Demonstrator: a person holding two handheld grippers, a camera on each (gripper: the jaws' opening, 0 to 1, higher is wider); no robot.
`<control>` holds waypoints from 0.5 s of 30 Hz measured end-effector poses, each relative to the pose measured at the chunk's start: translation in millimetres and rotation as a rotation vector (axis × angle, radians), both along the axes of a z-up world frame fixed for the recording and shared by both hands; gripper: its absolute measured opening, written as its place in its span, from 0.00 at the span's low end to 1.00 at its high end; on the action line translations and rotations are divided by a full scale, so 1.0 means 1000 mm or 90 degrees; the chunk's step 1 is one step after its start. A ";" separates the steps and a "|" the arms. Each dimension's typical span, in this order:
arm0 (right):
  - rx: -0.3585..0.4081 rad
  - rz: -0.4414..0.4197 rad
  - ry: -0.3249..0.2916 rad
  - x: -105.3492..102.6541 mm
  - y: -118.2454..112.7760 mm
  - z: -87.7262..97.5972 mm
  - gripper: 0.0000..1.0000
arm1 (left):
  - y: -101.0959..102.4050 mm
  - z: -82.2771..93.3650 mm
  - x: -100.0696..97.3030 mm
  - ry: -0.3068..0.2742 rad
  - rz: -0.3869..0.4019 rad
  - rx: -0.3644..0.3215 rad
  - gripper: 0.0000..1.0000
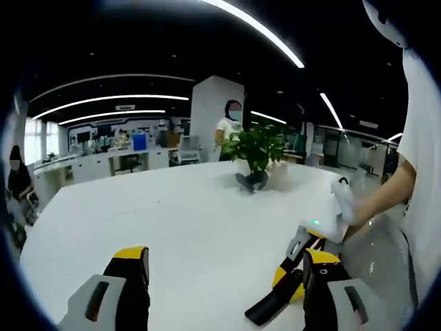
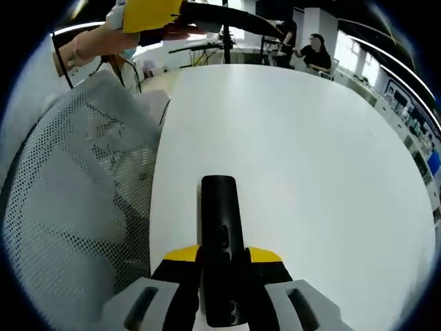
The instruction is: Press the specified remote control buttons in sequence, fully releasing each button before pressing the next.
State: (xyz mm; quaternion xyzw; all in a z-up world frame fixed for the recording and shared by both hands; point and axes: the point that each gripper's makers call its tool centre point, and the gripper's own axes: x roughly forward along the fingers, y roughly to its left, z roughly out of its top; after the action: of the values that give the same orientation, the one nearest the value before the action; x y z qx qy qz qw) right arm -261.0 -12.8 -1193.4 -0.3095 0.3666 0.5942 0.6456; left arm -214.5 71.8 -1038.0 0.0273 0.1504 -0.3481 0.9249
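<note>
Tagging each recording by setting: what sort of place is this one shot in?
Most likely an open-plan office. A large white table with a potted plant, long ceiling light strips, desks with people seated behind, and a mesh office chair beside the table.

A slim black remote control (image 2: 221,241) lies lengthwise above the white table (image 2: 310,172).

The worktop (image 2: 310,152) is smooth, white, faintly glossy. The remote (image 2: 222,241) looks like black plastic — slightly shiny. Beside the worktop, a chair back (image 2: 76,193) of grey open mesh — rough-looking. The right hand-held gripper (image 2: 222,276) has yellow and grey matt plastic.
</note>
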 end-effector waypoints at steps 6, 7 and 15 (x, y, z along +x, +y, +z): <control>-0.013 0.001 -0.010 0.021 -0.005 0.000 0.21 | 0.001 0.005 -0.001 -0.016 0.012 -0.011 1.00; -0.010 -0.009 -0.006 0.024 -0.005 0.000 0.21 | 0.001 0.006 0.000 -0.018 0.014 -0.013 1.00; 0.009 -0.053 0.014 0.052 -0.005 0.000 0.21 | 0.003 0.014 0.002 -0.030 0.026 -0.033 1.00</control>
State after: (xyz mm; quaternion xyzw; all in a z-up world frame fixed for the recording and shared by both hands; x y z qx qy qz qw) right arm -209.2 -18.0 -1193.3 -0.2831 0.3822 0.5727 0.6677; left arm -212.5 74.8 -1024.1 0.0085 0.1202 -0.3322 0.9355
